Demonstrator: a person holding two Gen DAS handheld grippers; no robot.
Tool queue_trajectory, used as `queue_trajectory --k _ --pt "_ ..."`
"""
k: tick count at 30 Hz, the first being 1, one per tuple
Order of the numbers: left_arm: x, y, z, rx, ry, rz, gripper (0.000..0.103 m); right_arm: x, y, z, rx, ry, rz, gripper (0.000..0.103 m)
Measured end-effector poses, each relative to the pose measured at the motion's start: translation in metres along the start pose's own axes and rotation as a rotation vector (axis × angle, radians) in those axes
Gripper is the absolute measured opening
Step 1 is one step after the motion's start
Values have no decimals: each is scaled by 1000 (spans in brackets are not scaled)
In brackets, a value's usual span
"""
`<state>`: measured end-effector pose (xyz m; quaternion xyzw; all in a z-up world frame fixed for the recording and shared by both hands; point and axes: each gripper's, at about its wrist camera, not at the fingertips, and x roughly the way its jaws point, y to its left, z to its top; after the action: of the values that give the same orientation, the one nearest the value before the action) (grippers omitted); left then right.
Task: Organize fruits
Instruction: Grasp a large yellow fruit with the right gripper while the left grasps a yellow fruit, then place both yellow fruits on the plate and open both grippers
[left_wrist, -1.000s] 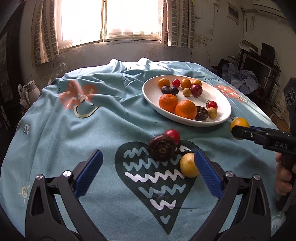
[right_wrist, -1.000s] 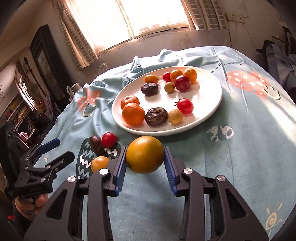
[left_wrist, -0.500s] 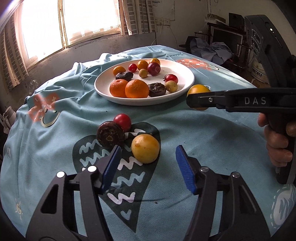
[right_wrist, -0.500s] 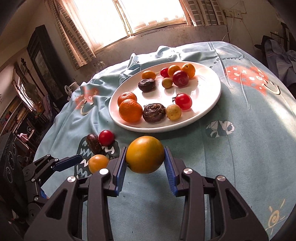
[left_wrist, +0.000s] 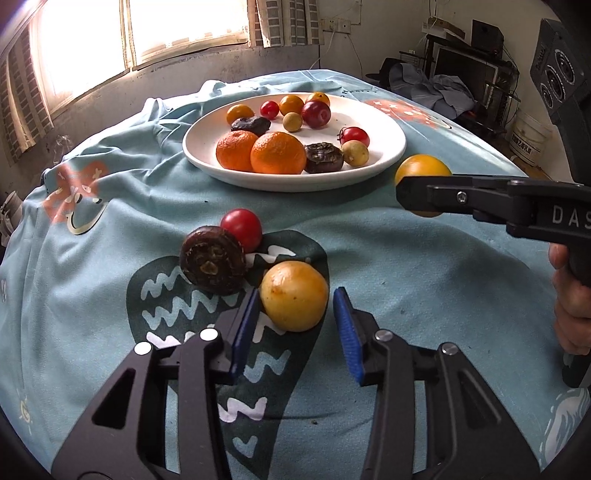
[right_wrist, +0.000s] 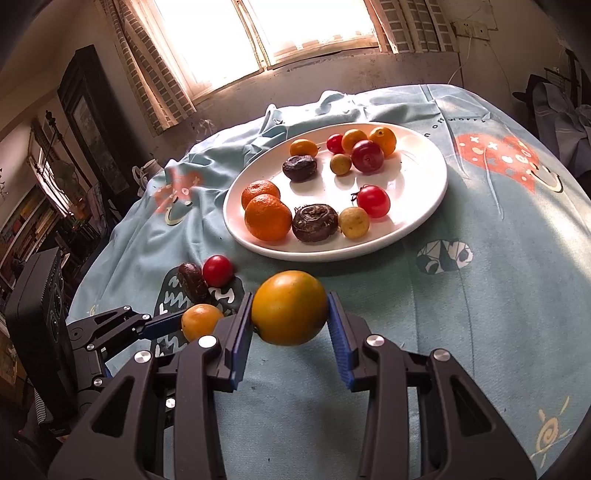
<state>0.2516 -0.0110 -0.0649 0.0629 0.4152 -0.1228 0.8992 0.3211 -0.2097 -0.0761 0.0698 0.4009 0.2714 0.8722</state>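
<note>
A yellow fruit (left_wrist: 294, 295) lies on the blue tablecloth between the blue pads of my left gripper (left_wrist: 296, 312). The jaws are closing, and a thin gap still shows at the right pad. A dark brown fruit (left_wrist: 212, 260) and a red cherry tomato (left_wrist: 242, 229) sit just beyond, to the left. My right gripper (right_wrist: 290, 314) is shut on an orange-yellow fruit (right_wrist: 290, 312), held above the cloth just short of the white plate (right_wrist: 424, 221). From the left wrist view, that held fruit (left_wrist: 423, 168) shows beside the plate's rim (left_wrist: 295, 182).
The plate holds two oranges (left_wrist: 275, 153), dark brown fruits, red tomatoes and small yellow and orange fruits. A person's hand (left_wrist: 569, 306) grips the right tool at the right edge. Clutter and a bucket stand beyond the table's right side, and a dark cabinet (right_wrist: 88, 122) at the left.
My left gripper has swung right and come down over the yellow fruit, its jaws narrowing from wide apart to just around it. The right gripper has stayed still, holding its fruit.
</note>
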Motion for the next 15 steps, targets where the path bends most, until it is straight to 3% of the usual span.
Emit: queue_trajectory --k 11,15 --pt "-8 7 -1 -40 -13 -8 36 3 6 -3 -28 20 15 39" --pt "-25 19 10 -89 -62 -46 36 7 15 -5 -61 47 118 39"
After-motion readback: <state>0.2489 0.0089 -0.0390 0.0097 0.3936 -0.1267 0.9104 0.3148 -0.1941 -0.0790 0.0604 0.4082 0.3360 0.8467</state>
